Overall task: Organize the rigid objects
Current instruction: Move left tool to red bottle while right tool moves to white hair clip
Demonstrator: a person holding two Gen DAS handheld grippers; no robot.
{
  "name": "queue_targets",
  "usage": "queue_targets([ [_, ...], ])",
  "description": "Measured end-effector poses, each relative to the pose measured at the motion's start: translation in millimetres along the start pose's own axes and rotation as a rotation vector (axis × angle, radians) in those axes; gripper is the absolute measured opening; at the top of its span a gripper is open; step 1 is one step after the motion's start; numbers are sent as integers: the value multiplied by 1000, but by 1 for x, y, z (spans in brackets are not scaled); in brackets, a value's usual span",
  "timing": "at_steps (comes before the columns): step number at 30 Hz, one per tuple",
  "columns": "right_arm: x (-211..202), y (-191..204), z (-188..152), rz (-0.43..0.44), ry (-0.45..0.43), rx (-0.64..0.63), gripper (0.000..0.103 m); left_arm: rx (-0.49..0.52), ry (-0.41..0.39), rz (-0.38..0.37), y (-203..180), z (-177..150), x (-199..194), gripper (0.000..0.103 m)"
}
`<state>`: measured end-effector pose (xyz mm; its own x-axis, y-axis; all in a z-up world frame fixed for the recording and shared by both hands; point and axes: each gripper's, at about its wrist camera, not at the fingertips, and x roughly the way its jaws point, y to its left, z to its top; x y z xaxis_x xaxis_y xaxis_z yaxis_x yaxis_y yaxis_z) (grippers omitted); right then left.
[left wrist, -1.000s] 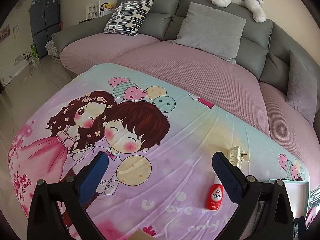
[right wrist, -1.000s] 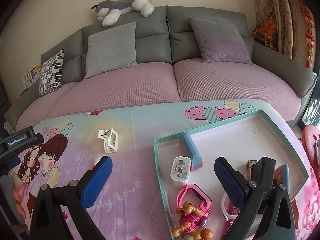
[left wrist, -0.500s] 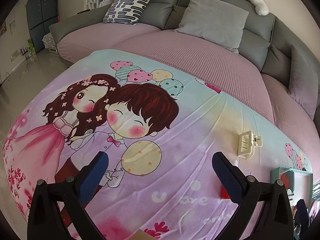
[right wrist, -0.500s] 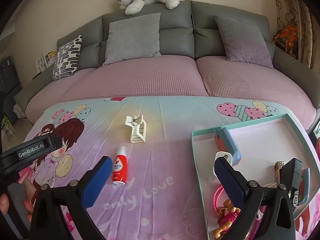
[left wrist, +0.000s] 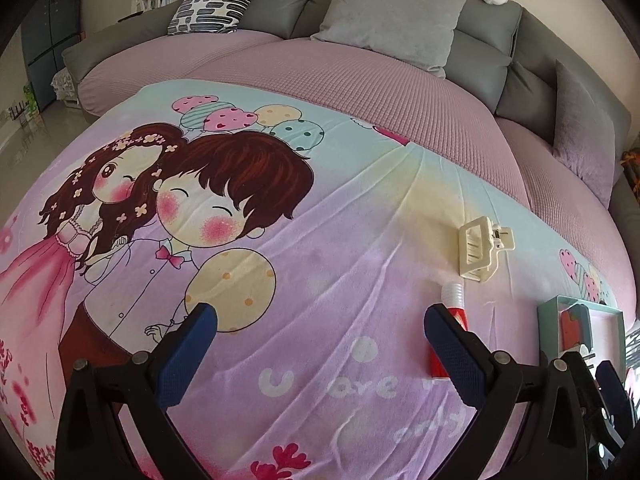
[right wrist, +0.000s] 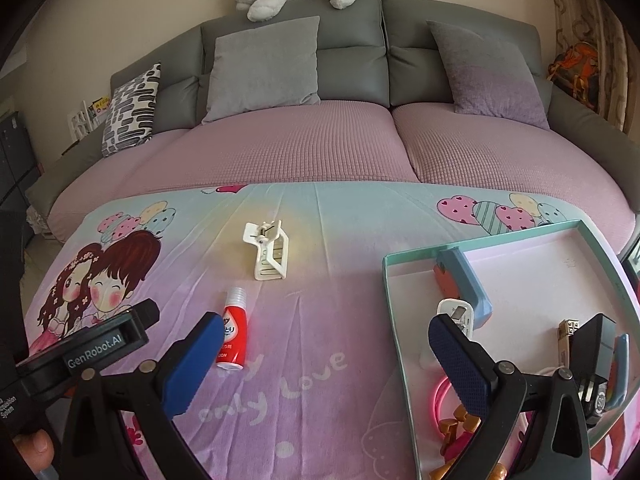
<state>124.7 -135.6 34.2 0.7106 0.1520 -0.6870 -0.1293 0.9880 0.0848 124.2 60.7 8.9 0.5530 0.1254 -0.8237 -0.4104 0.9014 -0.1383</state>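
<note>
Both tongs apart, empty; sm red bottle (right wrist: 233, 334), white ribbed cap, lying flat.

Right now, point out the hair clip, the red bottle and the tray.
cream hair claw clip (right wrist: 267, 254), right wrist view, on its slotted body.
red bottle with white cap (right wrist: 233, 334), right wrist view, on the red label.
teal-rimmed tray (right wrist: 390, 292), right wrist view, on its left wall.

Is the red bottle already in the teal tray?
No, the red bottle lies on the cartoon blanket, left of the teal tray and apart from it.
</note>
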Motion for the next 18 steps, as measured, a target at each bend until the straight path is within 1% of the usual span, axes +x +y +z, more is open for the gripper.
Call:
queue_targets([
  [3,4,-5,-2,-7,13,13,103,31,19,-10,-9,-2,2,103],
  [7,7,-15,-2,-16,17,41,103,41,37,-39,-17,-3,5,103],
  [11,6,-28,2,-4,10,81,103,67,66,-61,-25,-7,12,103],
  [18,10,-44,-2,5,36,141,103,161,87,-58,-46,-17,20,103],
])
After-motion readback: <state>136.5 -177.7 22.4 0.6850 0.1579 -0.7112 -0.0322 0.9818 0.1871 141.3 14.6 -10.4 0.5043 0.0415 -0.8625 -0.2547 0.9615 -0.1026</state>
